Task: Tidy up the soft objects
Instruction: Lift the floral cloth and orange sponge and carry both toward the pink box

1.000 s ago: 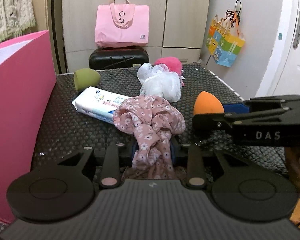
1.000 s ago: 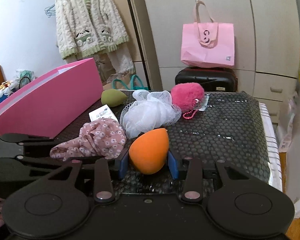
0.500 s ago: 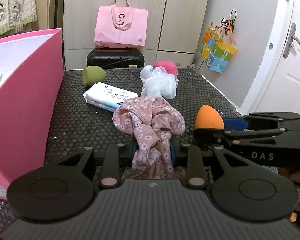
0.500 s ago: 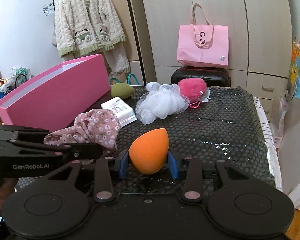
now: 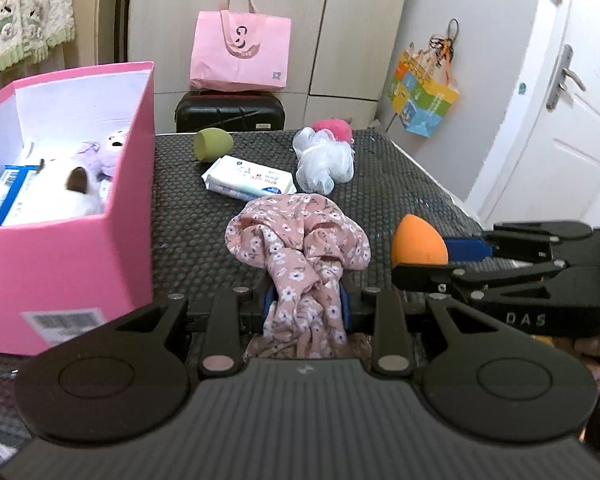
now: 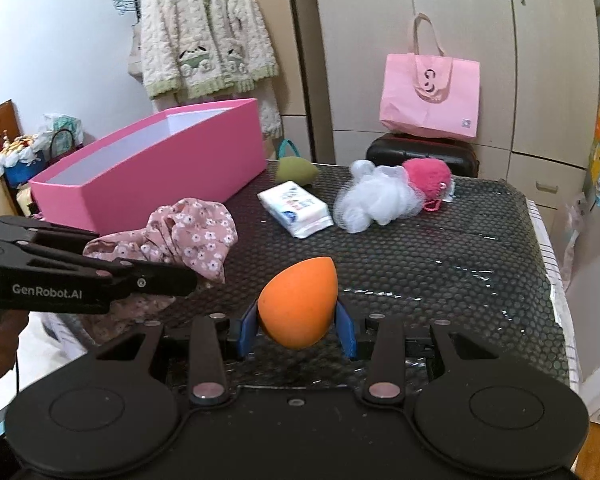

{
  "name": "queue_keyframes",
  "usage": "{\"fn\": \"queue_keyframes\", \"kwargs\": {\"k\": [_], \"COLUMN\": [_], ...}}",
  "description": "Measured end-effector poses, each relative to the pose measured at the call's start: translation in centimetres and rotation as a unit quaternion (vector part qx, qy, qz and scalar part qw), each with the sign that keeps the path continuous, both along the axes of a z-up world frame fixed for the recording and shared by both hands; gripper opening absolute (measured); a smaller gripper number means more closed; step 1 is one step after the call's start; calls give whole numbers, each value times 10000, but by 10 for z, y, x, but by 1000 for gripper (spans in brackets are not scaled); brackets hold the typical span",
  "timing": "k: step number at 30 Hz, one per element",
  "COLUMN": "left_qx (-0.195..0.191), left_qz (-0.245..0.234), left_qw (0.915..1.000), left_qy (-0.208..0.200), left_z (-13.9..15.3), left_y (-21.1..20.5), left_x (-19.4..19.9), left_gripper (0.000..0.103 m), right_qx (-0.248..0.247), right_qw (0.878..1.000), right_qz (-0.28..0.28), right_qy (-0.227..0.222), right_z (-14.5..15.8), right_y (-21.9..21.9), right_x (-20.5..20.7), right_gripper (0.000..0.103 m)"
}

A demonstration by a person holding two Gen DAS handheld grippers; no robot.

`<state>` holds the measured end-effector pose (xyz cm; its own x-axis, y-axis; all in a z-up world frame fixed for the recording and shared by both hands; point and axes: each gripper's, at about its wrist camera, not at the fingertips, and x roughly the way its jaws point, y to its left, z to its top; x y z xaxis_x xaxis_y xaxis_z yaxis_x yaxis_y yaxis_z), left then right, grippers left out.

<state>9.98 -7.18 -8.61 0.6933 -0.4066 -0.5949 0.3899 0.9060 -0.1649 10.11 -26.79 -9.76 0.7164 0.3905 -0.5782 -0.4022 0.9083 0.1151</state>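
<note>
The left gripper, marked "GenRobot.AI", pinches the floral cloth beside the pink box. The right gripper, lettered "DAS", clamps the orange sponge, farther from that box.

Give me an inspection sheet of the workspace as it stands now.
Surface: black honeycomb mat covers the table.
Job's things: green sponge, wipes pack, white mesh pouf and pink pompom lie loose; pink box holds plush toys.
Clutter: nothing seen.
Grippers: left gripper shut on floral cloth; right gripper shut on orange sponge.
Cables: nothing seen.
Surroundings: pink tote bag on black case, wardrobe, hanging cardigan, white door.
</note>
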Motion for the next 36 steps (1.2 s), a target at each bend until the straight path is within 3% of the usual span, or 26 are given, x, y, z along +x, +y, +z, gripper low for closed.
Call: {"fn": "queue_keyframes", "kwargs": {"k": [12, 22, 27, 36], "left_qx": [401, 538, 479, 313], "left_qz": [49, 19, -54, 32], "left_qw": [9990, 9985, 9988, 9985], "left_qy": [-176, 45, -51, -449], "left_z": [18, 42, 70, 108], "left_y": [36, 73, 90, 118], "left_x": [-41, -64, -68, -51], "left_gripper": [29, 29, 29, 29], "right_qx": [-38, 101, 58, -113], "right_qw": [9987, 9944, 9915, 9872], "right_qz": [437, 972, 1259, 1577], "right_qy": [245, 411, 336, -227], "right_z": [23, 41, 56, 100], "right_y": [38, 66, 85, 124], "right_x": [-34, -50, -48, -26], "right_gripper": [46, 46, 46, 46]}}
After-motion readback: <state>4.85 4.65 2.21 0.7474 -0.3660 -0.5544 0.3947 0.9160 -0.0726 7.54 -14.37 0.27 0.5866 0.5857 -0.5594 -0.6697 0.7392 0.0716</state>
